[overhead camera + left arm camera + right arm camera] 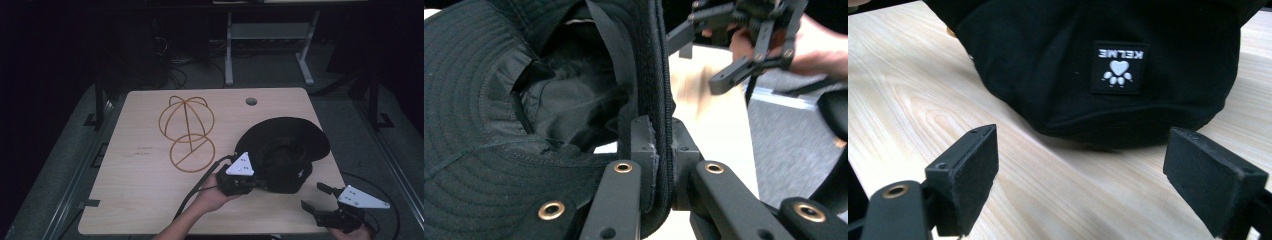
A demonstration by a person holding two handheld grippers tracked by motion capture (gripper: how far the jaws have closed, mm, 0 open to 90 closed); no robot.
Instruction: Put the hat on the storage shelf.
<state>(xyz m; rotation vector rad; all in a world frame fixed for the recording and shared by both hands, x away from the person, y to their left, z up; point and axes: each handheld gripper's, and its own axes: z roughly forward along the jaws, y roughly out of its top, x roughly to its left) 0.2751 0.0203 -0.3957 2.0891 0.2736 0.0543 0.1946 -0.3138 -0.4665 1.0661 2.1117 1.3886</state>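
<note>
Your left claw (253, 184) is pinching the black hat (286, 150) by the edge of its crown, on the side of the hat facing you; the hat rests on the worktop (150, 200), well apart from the wire hat stand (187, 132) lying off its far left side. Your right claw (314, 196) waits just beside the hat's near right side, spread wide and touching nothing.

From the left gripper view you see the hat's band (659, 100) squeezed between both pads, plus its inside lining. Your right gripper view shows a paw-print label (1118, 67) on the crown.
</note>
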